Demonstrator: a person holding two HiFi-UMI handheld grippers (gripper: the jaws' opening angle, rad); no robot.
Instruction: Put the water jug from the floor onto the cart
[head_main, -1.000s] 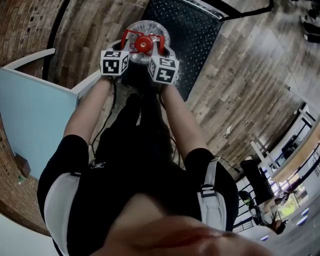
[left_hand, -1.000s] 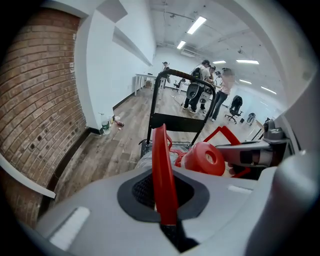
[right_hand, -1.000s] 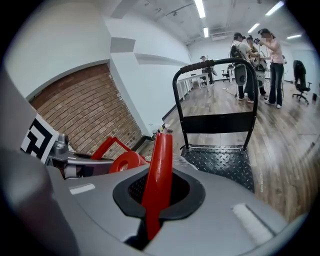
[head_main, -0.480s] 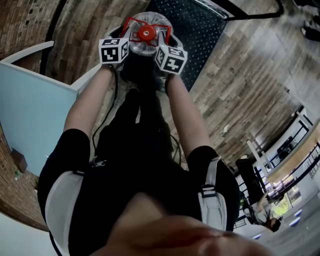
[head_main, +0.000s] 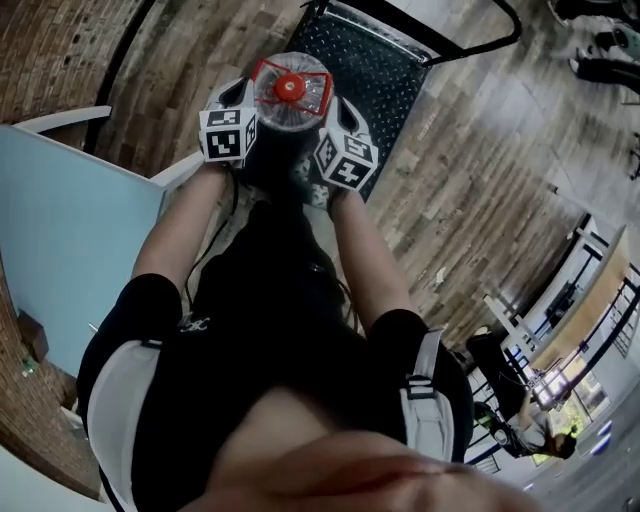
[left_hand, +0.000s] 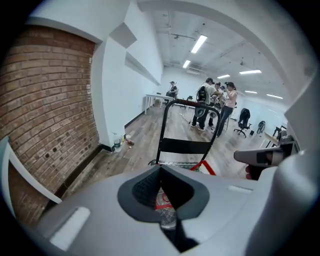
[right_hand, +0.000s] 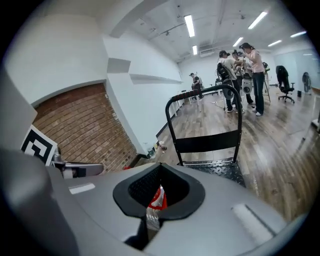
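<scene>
In the head view, two bare arms (head_main: 180, 225) reached up the frame to the left gripper (head_main: 236, 118) and right gripper (head_main: 340, 135), which flanked the red-capped water jug (head_main: 292, 95) at upper centre. Each gripper's jaws were nearly closed, pinching red-and-clear parts of the jug. Just beyond lay the cart (head_main: 385, 65), its dark deck partly overlapped by the jug. People (right_hand: 240, 65) stood far off.

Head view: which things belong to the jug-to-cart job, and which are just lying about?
Job: water jug, cart, left gripper and right gripper, both shut on the jug.
Just there: blue panel, office chair, group of people.
</scene>
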